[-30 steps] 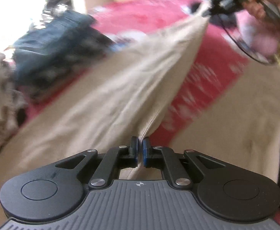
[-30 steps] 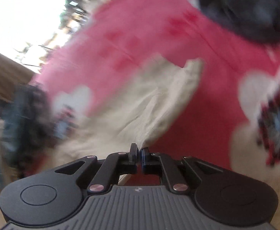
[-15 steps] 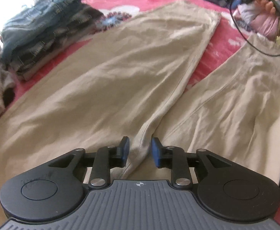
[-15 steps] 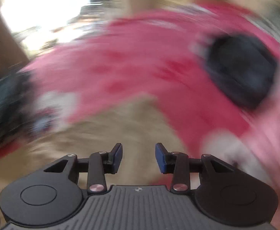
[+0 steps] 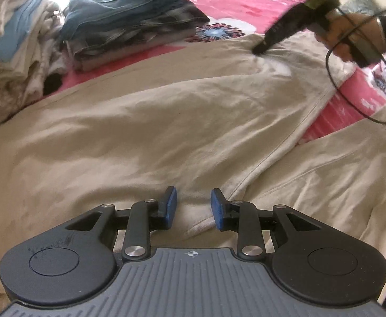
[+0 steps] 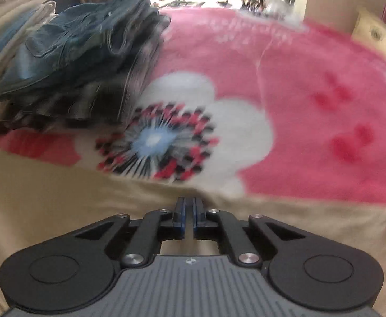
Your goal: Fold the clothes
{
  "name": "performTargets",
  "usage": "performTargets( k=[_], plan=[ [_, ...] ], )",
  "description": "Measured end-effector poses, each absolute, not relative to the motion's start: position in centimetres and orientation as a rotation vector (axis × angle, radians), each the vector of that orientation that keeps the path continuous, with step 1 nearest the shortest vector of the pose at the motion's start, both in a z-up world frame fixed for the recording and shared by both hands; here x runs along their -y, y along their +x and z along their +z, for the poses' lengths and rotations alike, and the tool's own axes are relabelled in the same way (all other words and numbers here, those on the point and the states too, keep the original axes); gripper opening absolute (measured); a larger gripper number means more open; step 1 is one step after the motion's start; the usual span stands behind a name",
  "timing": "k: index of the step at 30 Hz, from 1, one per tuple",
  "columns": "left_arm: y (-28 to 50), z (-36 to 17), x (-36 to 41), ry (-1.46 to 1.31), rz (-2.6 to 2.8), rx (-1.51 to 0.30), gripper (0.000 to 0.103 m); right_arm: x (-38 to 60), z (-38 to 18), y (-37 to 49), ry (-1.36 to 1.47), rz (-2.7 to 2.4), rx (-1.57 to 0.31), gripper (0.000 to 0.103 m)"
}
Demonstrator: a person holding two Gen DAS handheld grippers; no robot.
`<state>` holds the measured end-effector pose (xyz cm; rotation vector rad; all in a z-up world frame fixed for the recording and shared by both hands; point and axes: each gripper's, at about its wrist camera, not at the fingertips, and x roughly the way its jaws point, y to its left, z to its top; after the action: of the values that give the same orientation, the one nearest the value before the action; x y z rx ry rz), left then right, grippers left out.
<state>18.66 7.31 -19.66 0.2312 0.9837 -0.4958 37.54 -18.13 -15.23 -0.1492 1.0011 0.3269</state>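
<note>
Since the beige trousers lie spread over most of the bed, legs splayed apart with pink blanket showing between them, the main risk is a crooked fold: if only one end is lifted, the long leg will likely drag and bunch instead of landing on the other. The pile of pale clothes and the stack of folded jeans sit just beside the far leg's edge, so a wide sweep that way could knock them over or catch a corner. The right tongs are closing, pads almost together on the hem edge, cloth puckering at the tip. The bite looks thin, so a quick pull may slip it free. The left tongs stand narrowly apart over the crotch seam ridge, cloth between the pads but not pinched, so nothing pins that end down. A black cable loops below the person's hand and could snag the cloth.
</note>
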Motion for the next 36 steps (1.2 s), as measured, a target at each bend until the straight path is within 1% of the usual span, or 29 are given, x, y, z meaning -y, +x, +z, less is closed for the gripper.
performTargets(
  k=[3,5,6,9,10,11,12,13,14,15,17,19,21,23,24,26,28,29,34,36],
  plan=[
    [18.6,-18.6,-8.4,0.187,-0.497,-0.987,0.028,15.7,-12.8,34.8,-0.168,0.543,-0.954,0.009],
    [18.8,-17.7,-9.5,0.150,-0.475,-0.964,0.028,13.3,-12.4,33.4,-0.207,0.688,-0.935,0.009],
    [19.0,-17.3,-10.3,0.128,-0.453,-0.949,0.029,12.2,-12.7,33.1,-0.225,0.738,-0.928,0.009],
    [20.1,-17.9,-12.4,0.058,-0.375,-0.968,0.029,9.5,-16.4,34.5,-0.317,0.698,-0.961,0.008],
    [20.4,-18.4,-12.9,0.045,-0.357,-0.990,0.029,9.3,-17.8,35.2,-0.349,0.646,-0.977,0.003],
    [20.3,-18.9,-13.1,0.046,-0.356,-1.001,0.029,9.8,-18.3,36.1,-0.305,0.621,-0.988,0.000],
    [20.1,-19.3,-13.1,0.053,-0.362,-1.002,0.029,10.4,-18.5,36.9,-0.239,0.606,-0.997,0.000],
    [19.9,-19.7,-13.2,0.060,-0.368,-1.003,0.029,10.5,-17.9,37.1,-0.227,0.584,-0.983,0.000],
    [19.8,-19.6,-13.2,0.071,-0.383,-1.005,0.030,10.5,-17.1,37.0,-0.231,0.559,-0.962,0.006],
    [19.7,-19.3,-13.1,0.083,-0.402,-1.009,0.030,10.4,-16.2,36.4,-0.242,0.554,-0.935,0.009],
    [20.3,-18.3,-13.7,0.087,-0.413,-1.012,0.030,10.4,-14.6,35.9,-0.184,0.622,-0.932,0.009],
    [20.9,-17.2,-14.3,0.086,-0.417,-1.015,0.030,9.3,-13.9,34.6,-0.242,0.713,-0.917,0.009],
    [21.6,-16.2,-15.3,0.078,-0.389,-0.986,0.031,8.3,-14.9,34.0,-0.314,0.744,-0.923,0.009],
    [22.6,-15.9,-16.3,0.053,-0.329,-0.956,0.031,8.1,-17.5,34.7,-0.326,0.678,-0.980,0.007],
    [23.2,-16.2,-16.7,0.050,-0.292,-0.952,0.032,8.5,-18.4,35.1,-0.285,0.658,-0.983,0.004],
    [24.8,-17.5,-17.4,0.058,-0.213,-0.954,0.033,9.5,-19.1,35.9,-0.182,0.634,-0.986,0.003],
    [26.1,-19.9,-17.8,0.074,-0.163,-1.008,0.035,10.7,-17.8,35.4,-0.162,0.591,-0.973,0.006],
    [26.2,-20.2,-17.8,0.081,-0.163,-1.010,0.035,11.3,-17.2,35.1,-0.157,0.568,-0.964,0.007],
    [25.6,-19.1,-17.1,0.105,-0.147,-1.009,0.036,20.8,-14.5,33.5,-0.066,0.251,-0.964,0.007],
    [25.9,-19.0,-16.7,0.119,-0.130,-1.022,0.036,25.8,-15.0,34.1,-0.027,0.078,-1.005,0.009]
  ],
)
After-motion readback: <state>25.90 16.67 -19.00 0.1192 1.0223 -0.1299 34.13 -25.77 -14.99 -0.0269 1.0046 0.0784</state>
